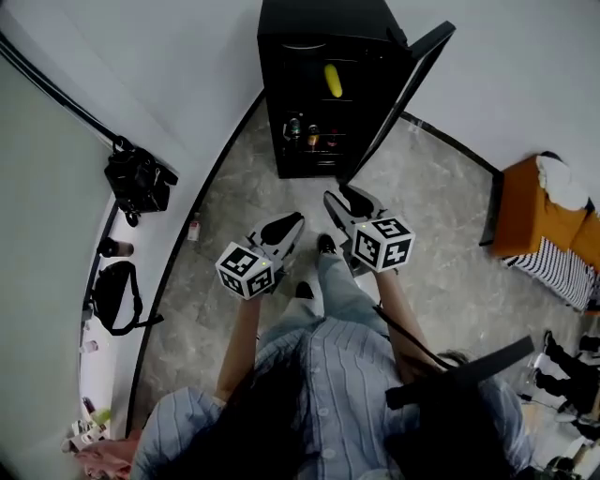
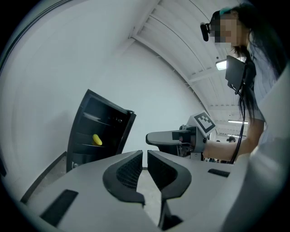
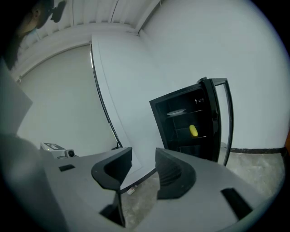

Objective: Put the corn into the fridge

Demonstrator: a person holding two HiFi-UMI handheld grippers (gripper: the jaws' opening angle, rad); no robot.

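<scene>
The yellow corn cob is sitting on a shelf inside the small black fridge, door swung open; both grippers are held out over the grey stone floor in front of it; left gripper has its jaws pinched together on nothing; right gripper has its jaws parted, empty too.

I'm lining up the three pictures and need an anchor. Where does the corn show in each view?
Head view: corn at top centre, on an upper shelf of the fridge.
Left gripper view: corn left of centre, inside the fridge.
Right gripper view: corn right of centre, on a shelf.
Shared landmark: the open door, to the right of the corn in every view.
</scene>
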